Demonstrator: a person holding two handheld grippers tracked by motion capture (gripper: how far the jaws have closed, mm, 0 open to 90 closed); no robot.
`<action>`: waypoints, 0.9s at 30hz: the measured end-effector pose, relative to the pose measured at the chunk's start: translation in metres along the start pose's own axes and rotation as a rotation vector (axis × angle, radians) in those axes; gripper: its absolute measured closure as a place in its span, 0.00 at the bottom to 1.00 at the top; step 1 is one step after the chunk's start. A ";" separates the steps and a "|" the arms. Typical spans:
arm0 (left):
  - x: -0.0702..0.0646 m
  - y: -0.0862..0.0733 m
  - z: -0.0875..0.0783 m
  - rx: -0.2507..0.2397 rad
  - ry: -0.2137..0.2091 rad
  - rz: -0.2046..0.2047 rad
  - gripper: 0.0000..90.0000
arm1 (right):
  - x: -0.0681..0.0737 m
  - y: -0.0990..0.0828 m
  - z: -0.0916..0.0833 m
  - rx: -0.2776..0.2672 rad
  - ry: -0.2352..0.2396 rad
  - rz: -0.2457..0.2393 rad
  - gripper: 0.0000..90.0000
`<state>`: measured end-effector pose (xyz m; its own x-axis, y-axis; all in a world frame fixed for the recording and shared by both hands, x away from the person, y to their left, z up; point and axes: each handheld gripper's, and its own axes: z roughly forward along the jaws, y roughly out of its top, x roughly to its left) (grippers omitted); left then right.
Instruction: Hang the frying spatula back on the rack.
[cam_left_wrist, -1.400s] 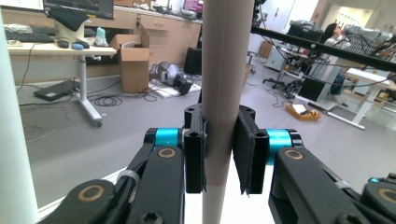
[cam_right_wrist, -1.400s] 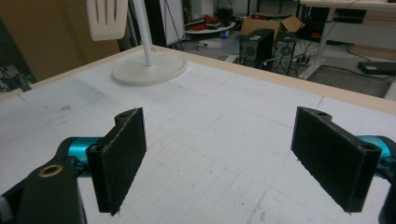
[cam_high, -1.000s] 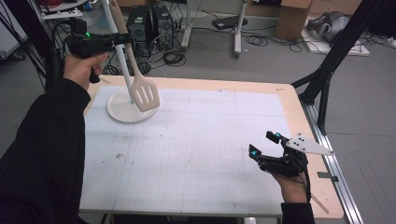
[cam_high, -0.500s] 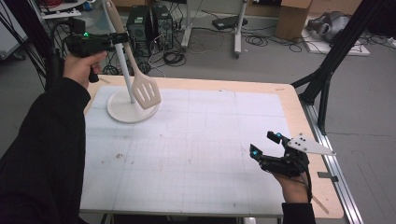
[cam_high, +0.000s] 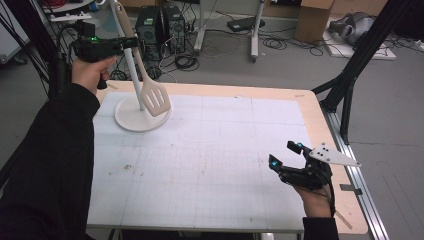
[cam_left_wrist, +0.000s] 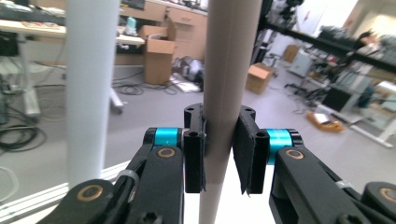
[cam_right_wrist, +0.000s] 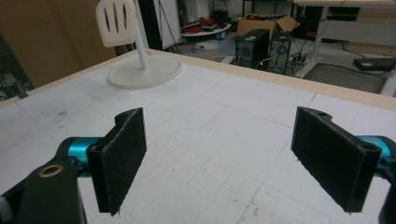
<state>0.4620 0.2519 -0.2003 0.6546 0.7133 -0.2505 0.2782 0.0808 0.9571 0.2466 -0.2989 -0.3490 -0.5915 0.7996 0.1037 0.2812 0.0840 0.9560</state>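
Note:
A beige slotted spatula (cam_high: 155, 99) hangs blade-down beside the white pole (cam_high: 127, 55) of a round-based stand (cam_high: 125, 119) at the table's far left. My left gripper (cam_high: 131, 42) is raised there and is shut on the spatula's handle (cam_left_wrist: 231, 70); in the left gripper view the pads press it from both sides, with the pole (cam_left_wrist: 88, 88) just to the left. My right gripper (cam_high: 283, 154) hovers low over the table's near right, open, with nothing between its pads (cam_right_wrist: 119, 154). The right gripper view shows the spatula blade (cam_right_wrist: 116, 21) above the stand base (cam_right_wrist: 144, 72) far off.
The white gridded table top (cam_high: 210, 150) has a wooden rim. Black frame legs (cam_high: 350, 75) stand off its right side. Computer towers (cam_high: 160, 27), cables and boxes lie on the floor behind.

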 end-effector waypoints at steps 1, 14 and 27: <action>0.000 0.000 0.000 0.000 0.000 0.000 0.82 | 0.000 0.000 0.000 0.000 0.000 0.000 0.19; -0.011 -0.054 -0.057 -0.098 0.120 0.050 0.44 | -0.002 -0.004 -0.004 0.010 -0.001 0.022 0.19; -0.059 -0.152 -0.112 -0.170 0.102 0.162 0.15 | -0.008 -0.018 -0.011 0.060 -0.125 -0.020 0.19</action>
<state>0.3022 0.2756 -0.3150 0.6040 0.7925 -0.0845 0.0482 0.0695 0.9964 0.2381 -0.3137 -0.3642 -0.5000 0.8648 0.0466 0.3172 0.1328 0.9390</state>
